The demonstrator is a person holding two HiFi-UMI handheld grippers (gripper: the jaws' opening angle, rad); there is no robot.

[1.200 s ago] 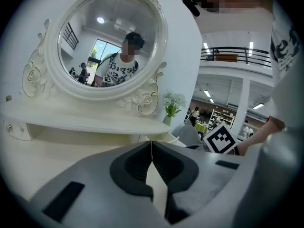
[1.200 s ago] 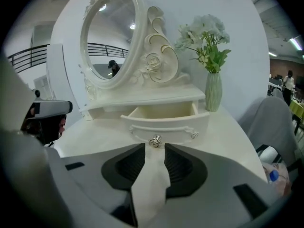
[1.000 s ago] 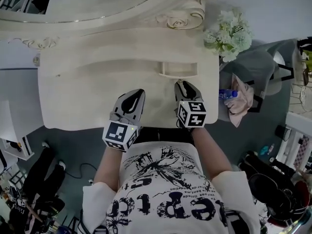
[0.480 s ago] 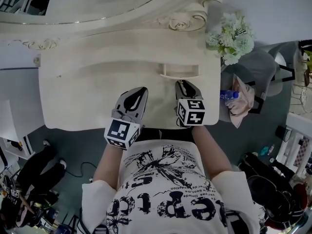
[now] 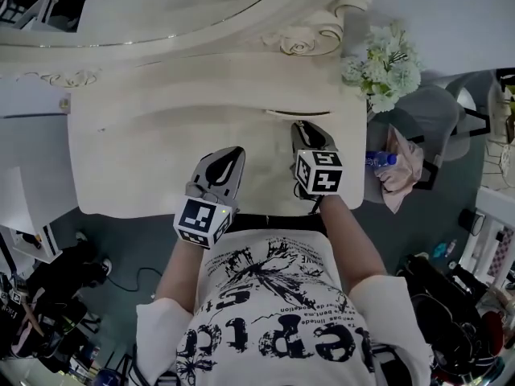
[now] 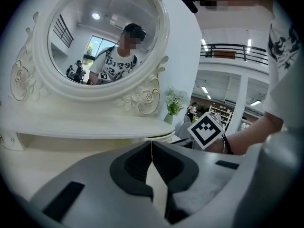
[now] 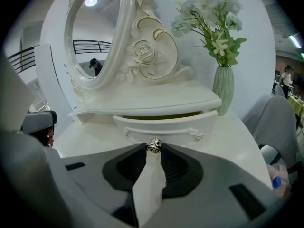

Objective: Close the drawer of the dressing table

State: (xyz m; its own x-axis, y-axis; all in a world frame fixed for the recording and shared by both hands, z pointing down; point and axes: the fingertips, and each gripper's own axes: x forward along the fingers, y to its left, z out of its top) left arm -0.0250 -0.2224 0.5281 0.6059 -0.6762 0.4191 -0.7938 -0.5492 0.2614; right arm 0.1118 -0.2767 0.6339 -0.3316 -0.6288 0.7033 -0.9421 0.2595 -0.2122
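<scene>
The drawer [image 7: 166, 122] sits under the raised shelf [image 7: 147, 101] toward the rear right of the bench [image 5: 129, 159], not quite home: a thin yellowish gap shows along its top and its curved front stands a little proud of the shelf edge. The small metal knob [image 7: 153, 146] at the middle of that front is pinched between the tips of the right tongs [image 5: 300, 129], which are closed on it. Holding the knob looks like the way to steer the push straight, so the front goes in square rather than skewing on one side. By my reading only the last bit of travel is left, a gentle shove toward the rear edge.

The left tongs [image 6: 151, 146] are closed with nothing between them, parked over the front middle of the bench just left of the right ones, likely kept clear since one hand is enough here. The oval mirror [image 6: 102, 37] rises along the rear edge, and a vase of flowers [image 7: 223, 87] stands at the rear right corner, well out of the push line
</scene>
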